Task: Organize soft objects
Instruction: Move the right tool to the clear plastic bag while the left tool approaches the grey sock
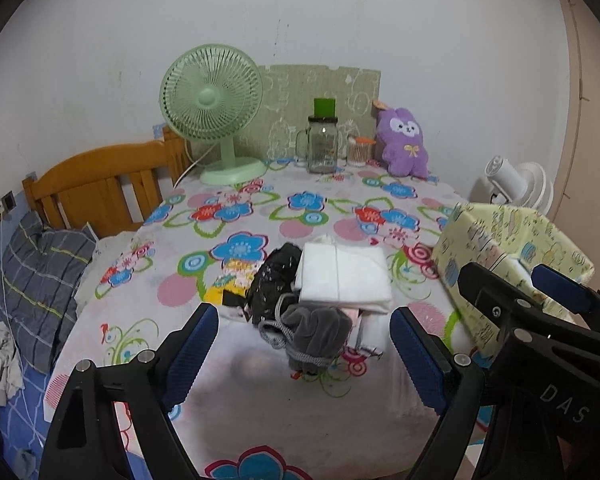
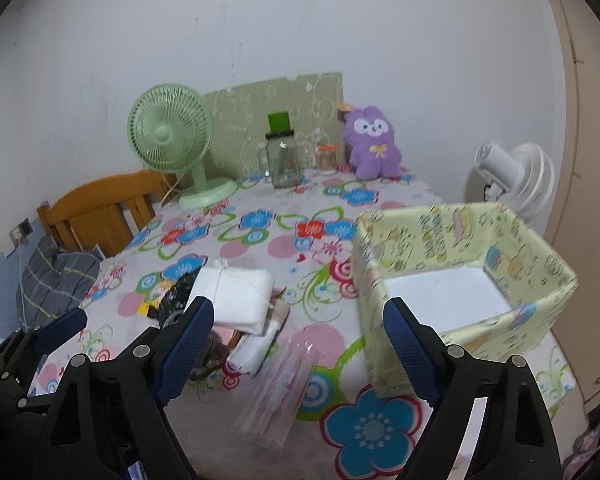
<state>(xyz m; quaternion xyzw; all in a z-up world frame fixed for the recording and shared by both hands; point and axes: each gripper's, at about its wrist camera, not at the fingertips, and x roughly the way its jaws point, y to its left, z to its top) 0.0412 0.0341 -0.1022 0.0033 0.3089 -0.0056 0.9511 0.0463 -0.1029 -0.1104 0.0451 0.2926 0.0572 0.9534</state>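
Both grippers hang over the flowered tablecloth (image 1: 260, 216) with fingers spread wide and nothing between them. Ahead of the left gripper (image 1: 304, 350) lies one heap of soft things: a grey sock (image 1: 320, 330) nearest, a black garment (image 1: 274, 280) behind it, and a folded white cloth (image 1: 344, 276) on top, its long side running away from the camera. The right gripper (image 2: 298, 346) hovers above one clear plastic packet (image 2: 280, 388). One yellow patterned box (image 2: 460, 240) stands open just to the right, showing only its white bottom. At the far edge stand one green fan (image 2: 168, 136), one glass jar (image 2: 284, 164) and one purple plush (image 2: 374, 144).
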